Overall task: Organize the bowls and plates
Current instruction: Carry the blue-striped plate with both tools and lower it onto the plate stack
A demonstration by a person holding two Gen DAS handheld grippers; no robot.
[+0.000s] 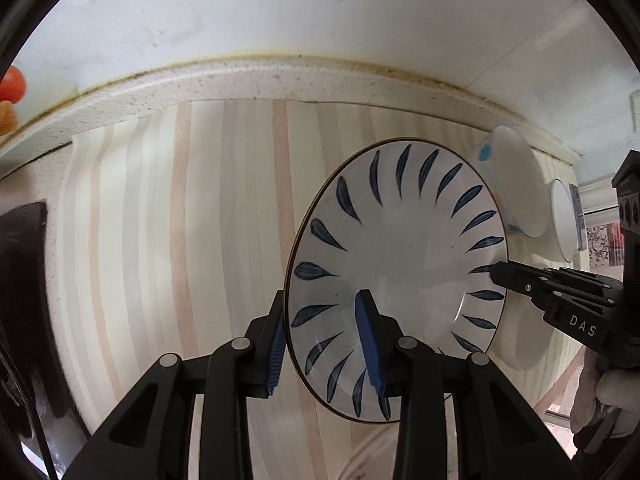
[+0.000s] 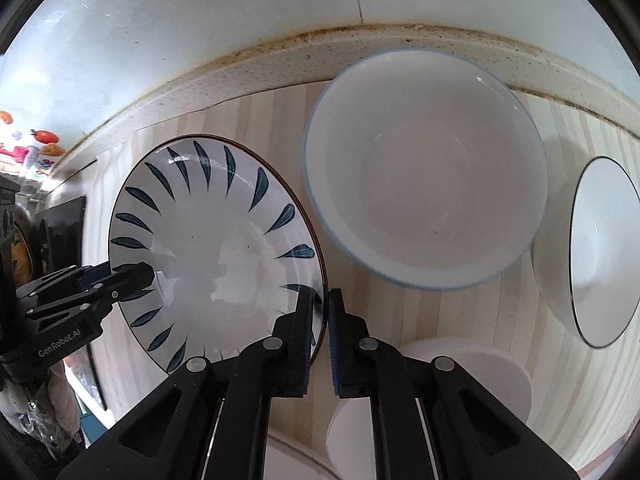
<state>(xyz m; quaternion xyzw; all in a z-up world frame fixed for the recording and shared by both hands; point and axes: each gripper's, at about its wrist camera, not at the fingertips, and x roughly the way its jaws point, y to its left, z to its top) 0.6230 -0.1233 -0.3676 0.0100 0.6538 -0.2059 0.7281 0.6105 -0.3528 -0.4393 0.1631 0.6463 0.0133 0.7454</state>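
Note:
A white plate with blue leaf marks (image 1: 396, 248) (image 2: 216, 252) lies on the striped wooden counter. My left gripper (image 1: 322, 344) straddles its left rim with a wide gap between the pads, open; it shows in the right wrist view (image 2: 136, 276) at the plate's left edge. My right gripper (image 2: 322, 340) is shut on the plate's right rim; it shows in the left wrist view (image 1: 500, 274). A white bowl with a blue rim (image 2: 424, 168) (image 1: 516, 184) stands right of the plate. A second white bowl with a dark rim (image 2: 600, 252) (image 1: 566, 220) stands further right.
A speckled stone ledge (image 2: 260, 72) and the white wall run behind the counter. White dishes (image 2: 472, 372) sit under my right gripper near the front edge. A dark object (image 1: 24, 280) lies at the counter's left end. Orange items (image 1: 10, 84) sit far left.

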